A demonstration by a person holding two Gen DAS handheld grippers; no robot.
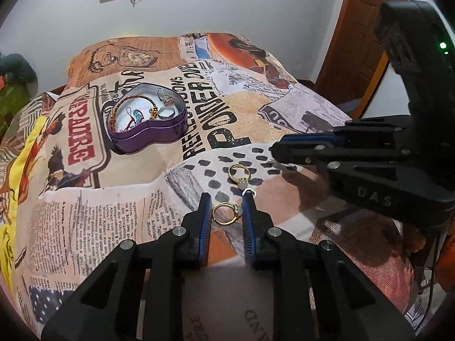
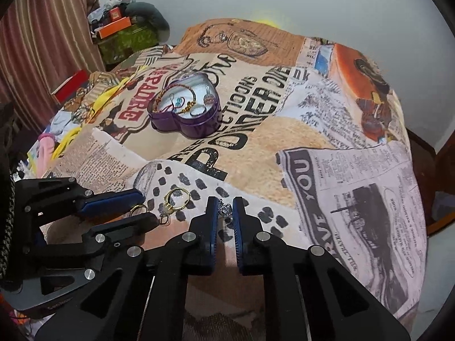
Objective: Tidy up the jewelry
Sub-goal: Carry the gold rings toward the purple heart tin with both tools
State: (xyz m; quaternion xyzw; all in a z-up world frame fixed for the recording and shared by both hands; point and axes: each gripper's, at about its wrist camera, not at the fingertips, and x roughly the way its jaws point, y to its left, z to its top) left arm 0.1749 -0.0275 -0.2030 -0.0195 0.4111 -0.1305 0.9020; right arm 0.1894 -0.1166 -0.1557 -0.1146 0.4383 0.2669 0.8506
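A: What sits in the purple heart-shaped metal tin (image 1: 148,130)?

B: On its white lining, a red beaded bracelet (image 1: 119,110), a blue-beaded charm (image 1: 137,114) and a few silver rings (image 1: 165,111). The tin rests on the newspaper-print bedspread (image 1: 93,221), well apart from your tools.

A: And the tools?

B: Your left tool (image 1: 226,203) is narrowed onto a gold ring (image 1: 226,213). Another gold ring with a pale stone (image 1: 239,174) lies just beyond. Your right tool (image 2: 226,202) pinches a small silver pendant (image 2: 226,209).

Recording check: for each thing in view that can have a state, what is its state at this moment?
Heart-shaped tin: lid off, jewelry inside.
Left hand-held gripper: closed on a gold ring.
Right hand-held gripper: shut on a small silver piece.
Second gold ring: loose on the printed cloth.
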